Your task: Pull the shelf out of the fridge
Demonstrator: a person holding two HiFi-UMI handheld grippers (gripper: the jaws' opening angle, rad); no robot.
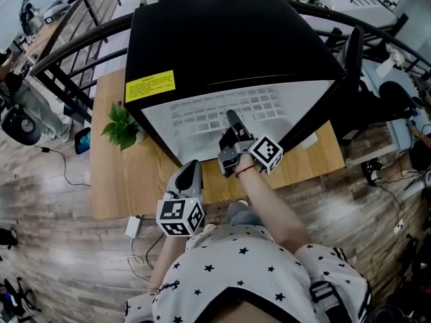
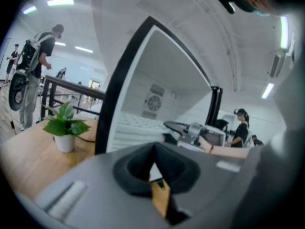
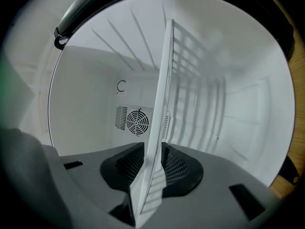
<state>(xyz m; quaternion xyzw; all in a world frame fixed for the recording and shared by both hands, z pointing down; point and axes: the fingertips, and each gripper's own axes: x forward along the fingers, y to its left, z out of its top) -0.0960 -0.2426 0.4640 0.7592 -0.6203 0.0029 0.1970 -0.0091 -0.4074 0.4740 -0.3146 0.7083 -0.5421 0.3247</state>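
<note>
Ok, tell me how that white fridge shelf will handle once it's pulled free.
The white grid shelf is thin and full of openings, so probably light. Its edge runs straight, so likely stiff. Gripped at one edge only by the right gripper, it may tip down once clear of the fridge.

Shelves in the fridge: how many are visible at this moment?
1. A white grid shelf sits inside the open fridge, its front edge clamped in the right gripper. The right gripper view shows no second shelf in the interior.
</note>
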